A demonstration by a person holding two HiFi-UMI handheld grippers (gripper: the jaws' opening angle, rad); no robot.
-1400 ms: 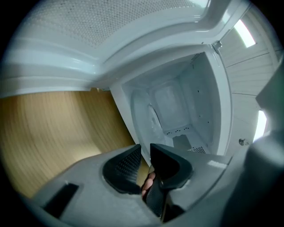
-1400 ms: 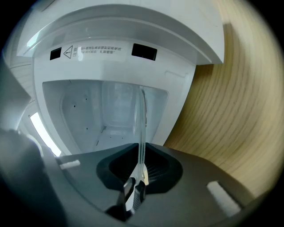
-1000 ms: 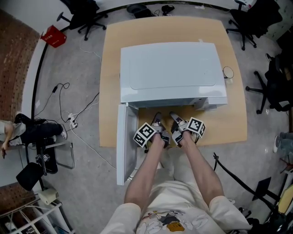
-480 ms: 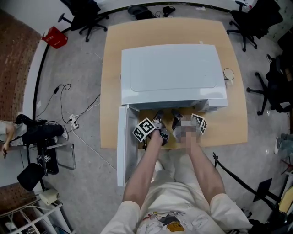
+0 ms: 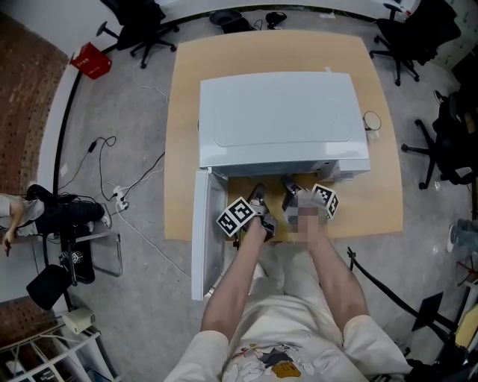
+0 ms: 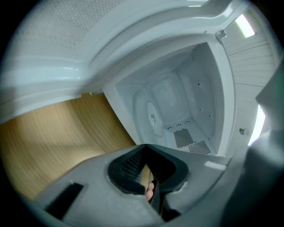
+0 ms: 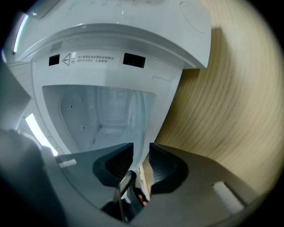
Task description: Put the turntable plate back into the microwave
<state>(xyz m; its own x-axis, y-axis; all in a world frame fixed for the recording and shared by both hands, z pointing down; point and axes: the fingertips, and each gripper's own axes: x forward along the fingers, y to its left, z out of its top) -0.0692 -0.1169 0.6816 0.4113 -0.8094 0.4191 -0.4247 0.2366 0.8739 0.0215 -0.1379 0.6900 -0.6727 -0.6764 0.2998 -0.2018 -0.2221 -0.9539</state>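
The white microwave [image 5: 284, 116] stands on a wooden table [image 5: 373, 201], its door [image 5: 208, 231] swung open to the left. In the left gripper view a pale round disc, seemingly the glass turntable plate [image 6: 151, 116], lies on the cavity floor. My left gripper [image 5: 258, 195] hovers just outside the opening, shut with nothing in it [image 6: 146, 153]. Beside it my right gripper [image 5: 287, 184] points at the opening's right edge. Its jaws are opening and nothing lies between them [image 7: 141, 153].
Several office chairs [image 5: 138, 22] stand round the table, and cables [image 5: 112, 194] trail over the floor at the left. A red box [image 5: 89, 60] sits at the far left. The person's legs are against the table's front edge.
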